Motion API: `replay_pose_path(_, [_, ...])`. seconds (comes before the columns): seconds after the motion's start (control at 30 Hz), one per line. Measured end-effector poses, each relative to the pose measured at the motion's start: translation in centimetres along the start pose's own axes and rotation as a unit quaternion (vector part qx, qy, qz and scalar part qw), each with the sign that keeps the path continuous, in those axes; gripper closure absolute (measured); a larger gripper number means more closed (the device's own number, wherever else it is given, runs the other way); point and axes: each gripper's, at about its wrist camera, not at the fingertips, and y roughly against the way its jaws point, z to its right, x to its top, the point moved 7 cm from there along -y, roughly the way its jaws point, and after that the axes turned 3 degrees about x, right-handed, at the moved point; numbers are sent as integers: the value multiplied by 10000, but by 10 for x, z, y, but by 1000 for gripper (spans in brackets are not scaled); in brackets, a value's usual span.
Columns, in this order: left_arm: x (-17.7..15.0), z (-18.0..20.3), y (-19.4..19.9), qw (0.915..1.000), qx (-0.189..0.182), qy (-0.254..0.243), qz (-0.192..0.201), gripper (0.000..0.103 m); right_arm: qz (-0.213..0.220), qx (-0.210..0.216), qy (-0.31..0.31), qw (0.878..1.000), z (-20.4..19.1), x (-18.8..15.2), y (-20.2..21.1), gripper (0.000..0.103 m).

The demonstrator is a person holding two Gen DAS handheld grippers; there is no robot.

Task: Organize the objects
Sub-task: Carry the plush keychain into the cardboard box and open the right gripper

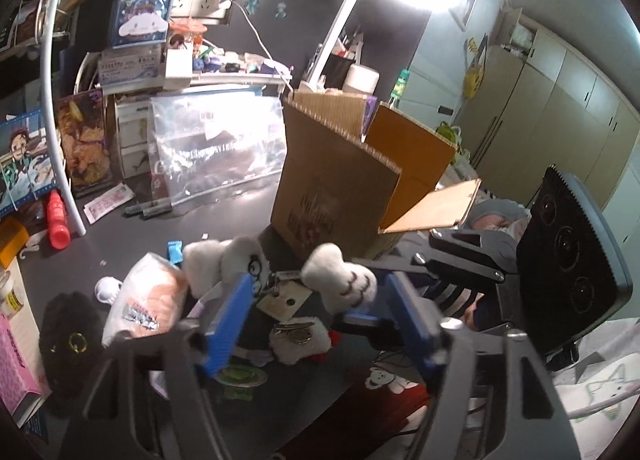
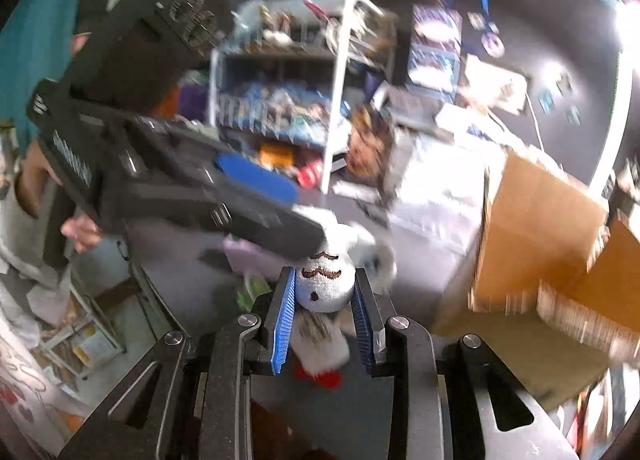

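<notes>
Right claw: blue pads pressed against both sides of a white plush toy with a stitched face. The toy fills the gap between the fingers, its fuzzy lower part and a red bit hanging below. Judged a carry grip, squeezed on the round body so the soft thing can't slip. Whether it is lifted off the desk cannot be told; this view is blurred.

Left claw: fingers spread wide, nothing pinched. It hangs over the clutter, and white plush paws stick up between its two blue pads without clear contact. In the right view the left claw sits just above and left of the held toy, almost touching it; likely steadying or about to hand over.

Outward: dark desk with a black plush, a packaged toy and a red bottle left of the claws. Open cardboard box stands upright just behind the toys, flaps up; probably the drop spot. A clear plastic bag lies behind it to the left.
</notes>
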Motion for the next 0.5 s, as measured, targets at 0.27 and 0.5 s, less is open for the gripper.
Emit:
replay_pose_path(0.27, [33, 4, 21, 9993, -231, 75, 293, 65, 363, -132, 521, 9979, 0, 40, 7, 80])
replay_pose_path(0.5, [73, 24, 21, 9989, -258, -264, 288, 71, 463, -388, 559, 9966, 21, 64, 22, 80])
